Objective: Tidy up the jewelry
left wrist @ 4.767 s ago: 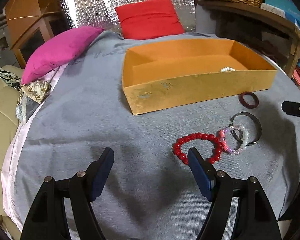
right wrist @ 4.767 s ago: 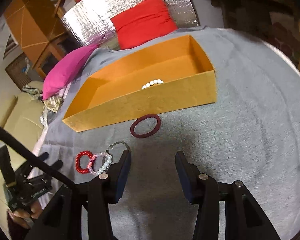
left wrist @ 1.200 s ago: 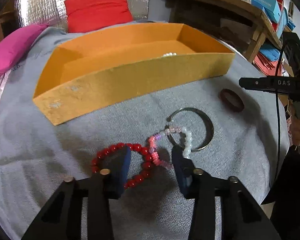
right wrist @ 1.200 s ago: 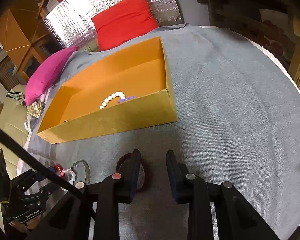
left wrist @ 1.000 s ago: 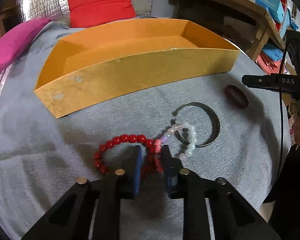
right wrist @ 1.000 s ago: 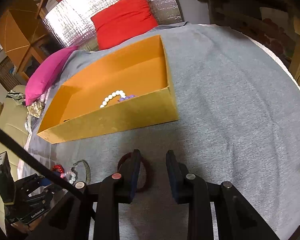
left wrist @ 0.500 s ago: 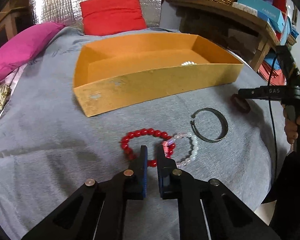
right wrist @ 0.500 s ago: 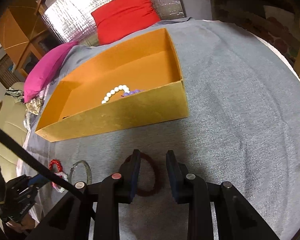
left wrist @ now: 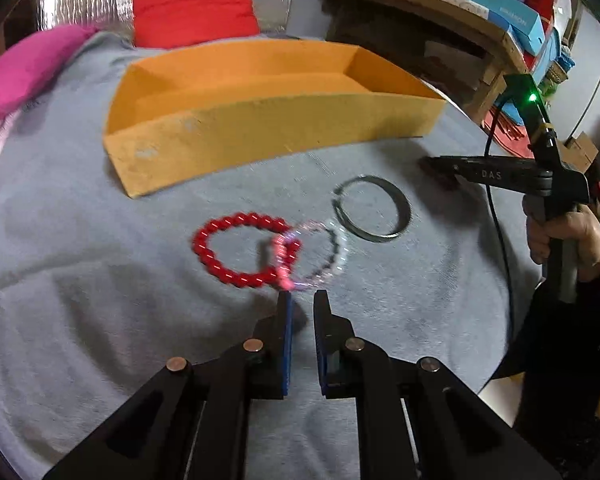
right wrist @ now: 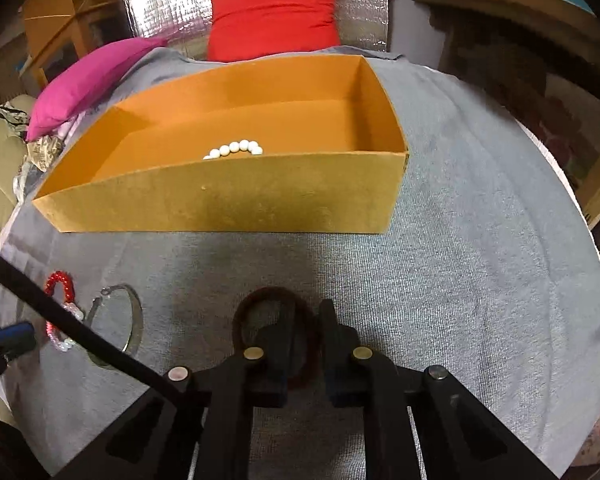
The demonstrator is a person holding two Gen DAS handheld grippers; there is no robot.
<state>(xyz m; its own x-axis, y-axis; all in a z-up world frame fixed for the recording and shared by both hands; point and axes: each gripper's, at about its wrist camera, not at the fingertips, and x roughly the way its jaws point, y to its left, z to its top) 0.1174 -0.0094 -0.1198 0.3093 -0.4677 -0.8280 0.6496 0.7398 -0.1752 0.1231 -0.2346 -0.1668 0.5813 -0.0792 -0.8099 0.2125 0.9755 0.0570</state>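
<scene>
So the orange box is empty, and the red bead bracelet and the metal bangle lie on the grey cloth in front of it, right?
Not quite. The orange box is not empty: the right wrist view shows a string of white beads inside, just behind its front wall. The red bead bracelet and the metal bangle do lie on the grey cloth in front of it.

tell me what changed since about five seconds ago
Both grippers came down from open. The left gripper shut on the pink bracelet, dragging it off the cuff. The right gripper is closing around the dark ring. Box, red beads unmoved.
</scene>
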